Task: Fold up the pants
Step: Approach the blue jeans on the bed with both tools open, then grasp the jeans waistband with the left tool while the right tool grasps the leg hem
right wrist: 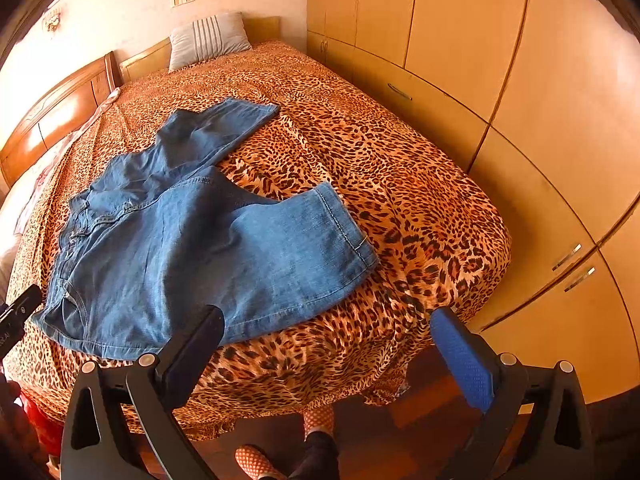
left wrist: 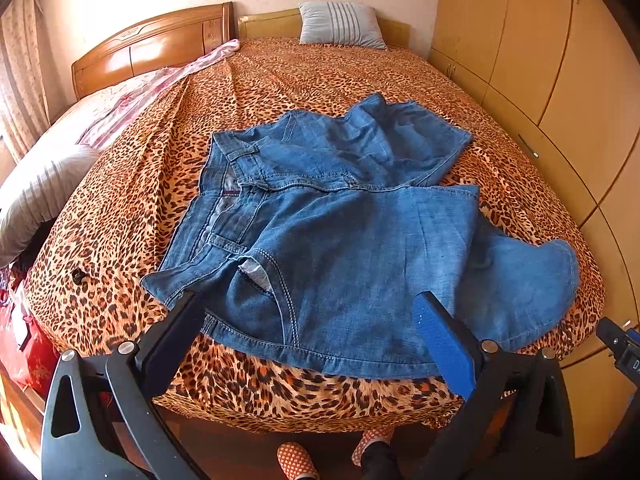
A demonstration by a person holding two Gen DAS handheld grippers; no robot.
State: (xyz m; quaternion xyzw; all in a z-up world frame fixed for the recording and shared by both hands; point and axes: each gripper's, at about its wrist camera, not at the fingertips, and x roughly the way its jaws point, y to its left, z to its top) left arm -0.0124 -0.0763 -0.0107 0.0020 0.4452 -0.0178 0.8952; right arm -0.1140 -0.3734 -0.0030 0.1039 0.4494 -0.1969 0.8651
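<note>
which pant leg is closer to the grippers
The near leg, its hem by the bed's foot edge; the far leg angles off toward the pillow.

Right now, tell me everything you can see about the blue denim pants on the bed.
The pants are mid-blue, light denim with pale stitching. They lie unfolded and rumpled on the leopard-print bedspread, near its front edge, waistband to the left, both legs running right. The near leg's hemmed cuff lies flat; the far leg angles away toward the pillow, wrinkled. A pale pocket lining shows at the near hip, and belt loops are visible. Neither open gripper, left or right, grips them.
</note>
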